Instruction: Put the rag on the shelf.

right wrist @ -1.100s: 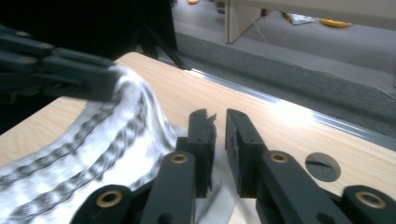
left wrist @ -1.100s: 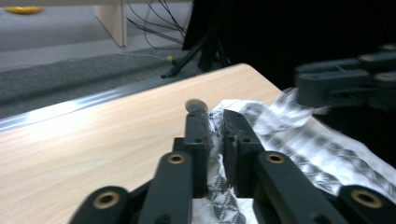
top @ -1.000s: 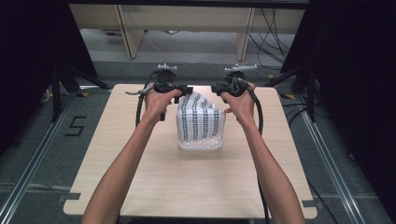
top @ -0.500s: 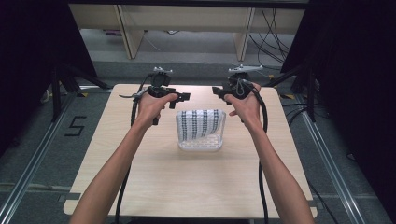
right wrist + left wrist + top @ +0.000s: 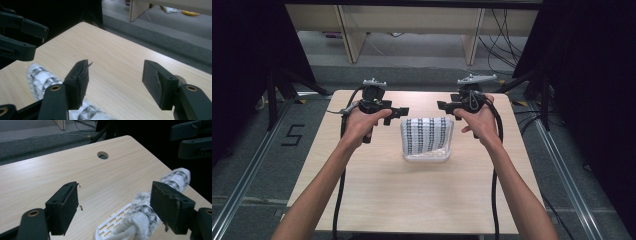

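One patterned cloth, one white basket

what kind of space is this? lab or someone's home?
Most likely a lab or data-collection rig, not a home: a bare wooden table ringed by black curtains, metal floor rails, and loose cables on the grey carpet behind. A person works a handheld gripper in each hand.

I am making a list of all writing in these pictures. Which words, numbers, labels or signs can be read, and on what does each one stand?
"5": dark tape mark on the grey floor, left of the table.
The black marks on the white cloth in the basket are a woven pattern, not letters.
Nothing else is readable.
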